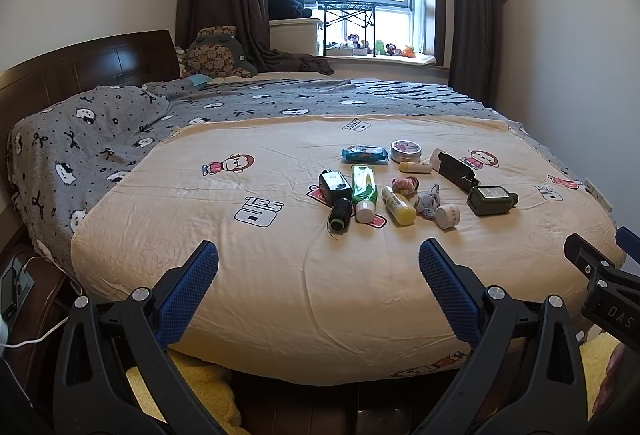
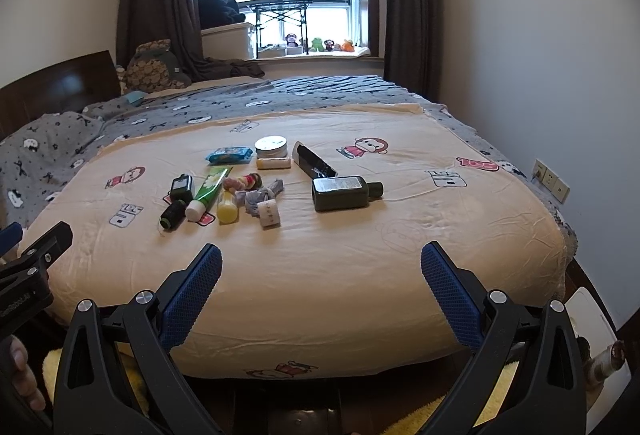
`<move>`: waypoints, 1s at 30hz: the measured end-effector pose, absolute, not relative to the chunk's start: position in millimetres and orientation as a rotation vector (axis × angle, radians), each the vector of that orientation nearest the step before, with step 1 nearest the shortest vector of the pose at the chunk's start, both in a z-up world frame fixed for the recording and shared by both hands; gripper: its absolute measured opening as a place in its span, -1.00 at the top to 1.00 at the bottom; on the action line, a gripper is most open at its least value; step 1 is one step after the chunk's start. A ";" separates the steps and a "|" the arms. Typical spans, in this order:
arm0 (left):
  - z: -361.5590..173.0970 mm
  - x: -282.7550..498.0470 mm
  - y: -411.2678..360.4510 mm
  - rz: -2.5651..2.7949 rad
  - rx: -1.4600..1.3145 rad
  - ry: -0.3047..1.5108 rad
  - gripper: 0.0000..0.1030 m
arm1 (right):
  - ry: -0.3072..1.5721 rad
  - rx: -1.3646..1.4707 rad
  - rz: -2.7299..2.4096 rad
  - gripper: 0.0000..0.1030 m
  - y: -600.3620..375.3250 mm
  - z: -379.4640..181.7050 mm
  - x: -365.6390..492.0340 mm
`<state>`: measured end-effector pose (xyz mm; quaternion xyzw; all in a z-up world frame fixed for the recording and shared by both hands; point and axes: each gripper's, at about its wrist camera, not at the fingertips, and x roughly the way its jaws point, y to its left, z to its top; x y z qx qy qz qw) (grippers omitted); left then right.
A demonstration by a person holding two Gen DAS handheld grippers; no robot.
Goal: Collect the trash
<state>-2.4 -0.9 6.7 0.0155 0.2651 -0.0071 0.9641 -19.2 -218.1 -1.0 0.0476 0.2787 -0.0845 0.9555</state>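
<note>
Both the left claw [image 1: 319, 255] and the right claw [image 2: 321, 256] hang spread wide and empty over the near edge of the bed [image 1: 248, 287], side by side and well short of the clutter, presumably so either can reach in once a target is picked. The things to collect lie bunched mid-bed on the cream sheet: a green tube [image 1: 363, 191], a yellow bottle [image 1: 398, 205], a dark green bottle [image 2: 346, 191] off to the right, a blue packet [image 1: 365, 154] and a round tin [image 1: 406, 150] farther back; no bin shows in either view, so where the trash should go I cannot tell
</note>
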 end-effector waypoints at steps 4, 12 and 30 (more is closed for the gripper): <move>8.5 -1.6 0.9 -0.012 0.029 0.538 -0.84 | 0.568 0.100 -0.167 -0.93 -218.0 -1.1 -18.9; 6.3 6.7 2.4 -0.008 0.034 0.553 -0.84 | 0.575 0.112 -0.149 -0.93 -220.5 -6.9 -13.3; -32.3 65.6 4.1 -0.012 0.110 0.553 -0.84 | 0.609 0.089 -0.065 -0.93 -216.6 -52.2 62.1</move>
